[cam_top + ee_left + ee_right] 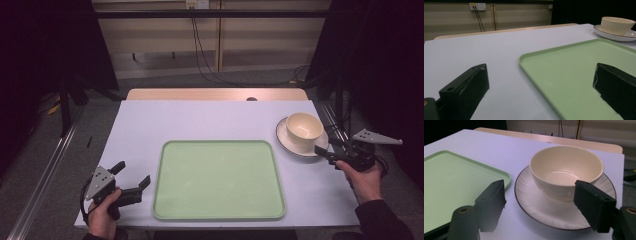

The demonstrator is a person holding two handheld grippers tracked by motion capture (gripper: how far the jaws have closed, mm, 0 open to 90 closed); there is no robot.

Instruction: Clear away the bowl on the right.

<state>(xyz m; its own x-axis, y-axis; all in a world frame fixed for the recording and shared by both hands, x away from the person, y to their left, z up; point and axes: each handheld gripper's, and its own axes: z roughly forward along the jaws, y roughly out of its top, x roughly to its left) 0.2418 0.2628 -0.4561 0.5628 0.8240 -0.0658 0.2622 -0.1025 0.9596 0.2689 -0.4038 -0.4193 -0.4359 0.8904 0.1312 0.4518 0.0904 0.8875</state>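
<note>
- In the high view, a green tray is lying flat in the middle of the pale tabletop, and a cream bowl is sitting on a white plate near the tabletop's far right corner, just beside the tray's far right corner.
- The left gripper is hovering near the tray's left edge with its jaws spread wide, gripping nothing; the right gripper is reaching to the plate's near right rim, its jaws apart.
- In the left gripper view, the left gripper is showing both jaws standing well apart, the tray's corner lying between them.
- In the right gripper view, the right gripper is standing spread, its jaws flanking the near side of the plate below the bowl without visibly touching either.
</note>
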